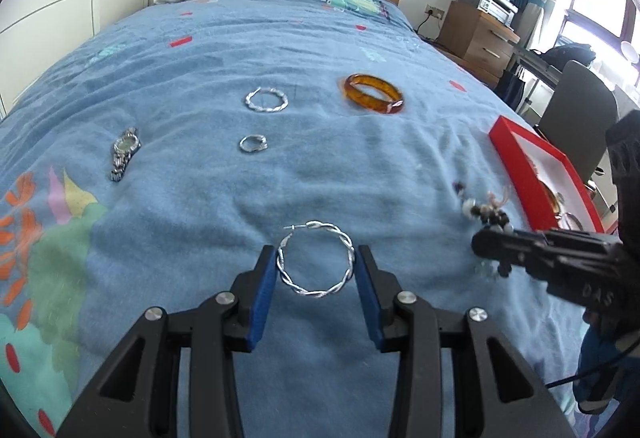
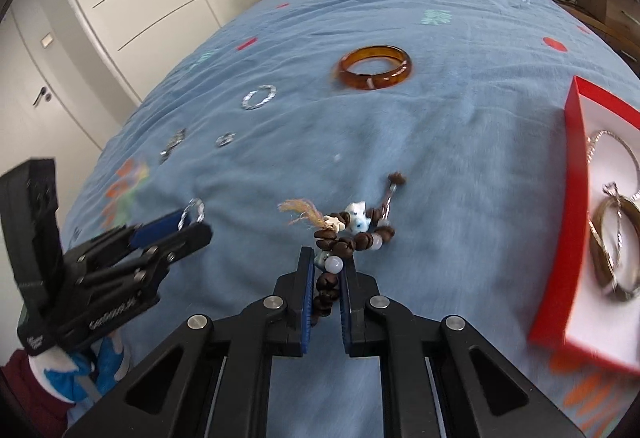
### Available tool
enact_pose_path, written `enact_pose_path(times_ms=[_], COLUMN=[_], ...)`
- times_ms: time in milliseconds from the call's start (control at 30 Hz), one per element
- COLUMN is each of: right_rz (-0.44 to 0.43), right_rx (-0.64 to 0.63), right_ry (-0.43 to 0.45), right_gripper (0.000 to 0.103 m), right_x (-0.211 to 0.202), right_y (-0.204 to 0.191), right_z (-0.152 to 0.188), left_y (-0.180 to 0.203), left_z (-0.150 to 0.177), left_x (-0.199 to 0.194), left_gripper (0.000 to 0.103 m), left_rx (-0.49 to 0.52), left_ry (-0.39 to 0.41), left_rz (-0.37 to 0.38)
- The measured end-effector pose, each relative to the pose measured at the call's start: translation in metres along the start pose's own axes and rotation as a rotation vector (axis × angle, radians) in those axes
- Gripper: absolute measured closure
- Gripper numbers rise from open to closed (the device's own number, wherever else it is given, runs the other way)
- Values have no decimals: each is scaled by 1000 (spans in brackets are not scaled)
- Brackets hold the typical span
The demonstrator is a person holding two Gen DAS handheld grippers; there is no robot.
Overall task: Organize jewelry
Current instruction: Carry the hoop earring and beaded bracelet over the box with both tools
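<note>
Jewelry lies spread on the blue bed (image 1: 200, 78): two twisted silver hoops, one amber bangle (image 1: 374, 94), one small ring (image 1: 253, 143), one metal watch (image 1: 124, 153). Left gripper (image 1: 316, 270) grips one hoop (image 1: 316, 262); right gripper (image 2: 326, 278) pinches a brown beaded bracelet (image 2: 348, 238) beside the red box (image 2: 560, 238).
</note>
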State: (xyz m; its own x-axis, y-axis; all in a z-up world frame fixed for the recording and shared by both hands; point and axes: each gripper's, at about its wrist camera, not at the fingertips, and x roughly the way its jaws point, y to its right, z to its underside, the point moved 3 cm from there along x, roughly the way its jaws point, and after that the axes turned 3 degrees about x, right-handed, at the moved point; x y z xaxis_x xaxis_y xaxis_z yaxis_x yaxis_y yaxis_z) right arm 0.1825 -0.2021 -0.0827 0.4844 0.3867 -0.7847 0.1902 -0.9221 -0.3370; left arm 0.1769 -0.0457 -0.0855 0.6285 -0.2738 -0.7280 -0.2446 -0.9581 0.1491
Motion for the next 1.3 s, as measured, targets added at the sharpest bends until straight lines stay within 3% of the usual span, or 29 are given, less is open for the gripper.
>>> enact_pose_path(times_ms=[233,433,600,767,1033,1300], right_rz=[-28,-10,48,122,175,176], right_rx=[21,49,65,77,67,-2], right_ry=[65,160,213,227,156,31], right_gripper=[92,92,92,92,91,91], right_x=[-48,-102,-140,-163,-150,-110], right_y=[-6,13,55,116,205,246], right_z=[12,6,-3,-16,-37,-50], left_y=[28,78,135,201,275,298], left_z=[-8,-25,-51,-75,-93,-104], left_x=[-27,-40,-35,-7,57,112], left_gripper=[66,66,66,66,66,66], left_rx=[44,95,155,221,293,321], left_ry=[21,48,61,50,-9,-120], left_rz=[21,83,171,239,282,256])
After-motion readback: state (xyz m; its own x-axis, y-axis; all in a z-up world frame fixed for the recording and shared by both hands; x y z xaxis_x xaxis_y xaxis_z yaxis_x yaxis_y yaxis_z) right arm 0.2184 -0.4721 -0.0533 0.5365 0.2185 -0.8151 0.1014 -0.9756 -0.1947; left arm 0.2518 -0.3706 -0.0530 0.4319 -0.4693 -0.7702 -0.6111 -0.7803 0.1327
